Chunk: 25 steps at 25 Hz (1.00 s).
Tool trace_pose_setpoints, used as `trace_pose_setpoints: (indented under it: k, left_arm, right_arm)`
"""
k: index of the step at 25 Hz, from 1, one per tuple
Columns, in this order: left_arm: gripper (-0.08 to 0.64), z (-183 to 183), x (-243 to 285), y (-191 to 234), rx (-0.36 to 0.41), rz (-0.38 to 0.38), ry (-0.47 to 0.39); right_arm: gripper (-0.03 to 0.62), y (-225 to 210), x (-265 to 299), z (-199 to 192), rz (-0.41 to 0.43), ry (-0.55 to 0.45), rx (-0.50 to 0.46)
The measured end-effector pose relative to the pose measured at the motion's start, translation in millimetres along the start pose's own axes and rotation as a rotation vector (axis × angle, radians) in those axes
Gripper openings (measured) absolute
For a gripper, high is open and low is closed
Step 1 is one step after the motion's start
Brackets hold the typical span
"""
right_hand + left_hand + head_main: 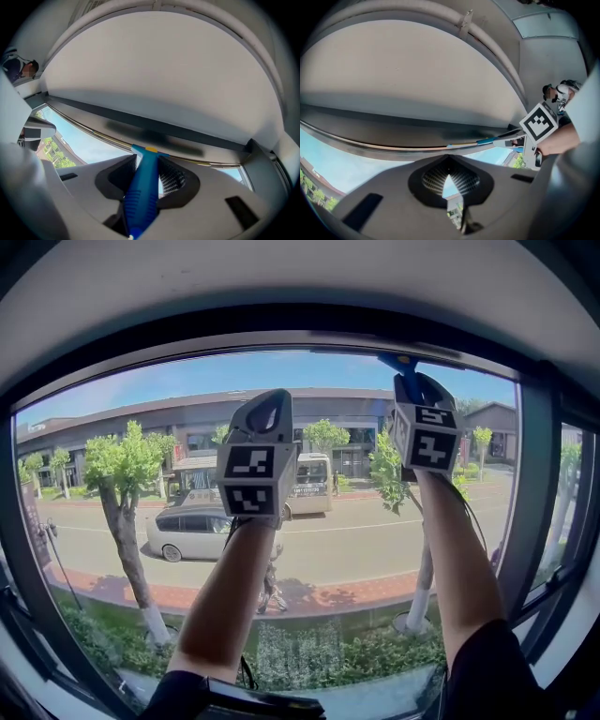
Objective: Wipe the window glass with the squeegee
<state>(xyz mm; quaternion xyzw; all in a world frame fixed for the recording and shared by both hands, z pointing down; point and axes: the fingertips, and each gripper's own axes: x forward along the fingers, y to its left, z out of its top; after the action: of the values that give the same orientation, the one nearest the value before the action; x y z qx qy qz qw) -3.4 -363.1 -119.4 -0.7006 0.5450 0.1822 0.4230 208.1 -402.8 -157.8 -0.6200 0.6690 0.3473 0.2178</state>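
The blue-handled squeegee [404, 366] is up at the top edge of the window glass [328, 540], right of centre. My right gripper [419, 395] is shut on its handle [143, 197], and the blade head [150, 150] lies against the glass just under the upper frame. In the left gripper view the thin blade [473, 143] runs along that frame towards the right gripper's marker cube [539, 123]. My left gripper [265, 413] is raised near the glass at centre left, apart from the squeegee. Its jaws [450, 180] are shut with nothing held.
A dark window frame [281, 329] arches over the pane, with a white ceiling above. A thick mullion [530, 484] bounds the pane on the right. Through the glass are a street, a van [192, 531] and trees. The sill [262, 699] lies below my arms.
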Motion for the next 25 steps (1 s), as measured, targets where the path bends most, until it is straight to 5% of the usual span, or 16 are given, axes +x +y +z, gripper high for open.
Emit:
trace_pose_setpoints:
  k: [25]
  left_arm:
    - [0.002, -39.1, -19.8, -13.2, -0.056, -0.011, 0.068]
  right_arm:
    - [0.142, 9.5, -12.2, -23.0, 0.003, 0.002, -0.035]
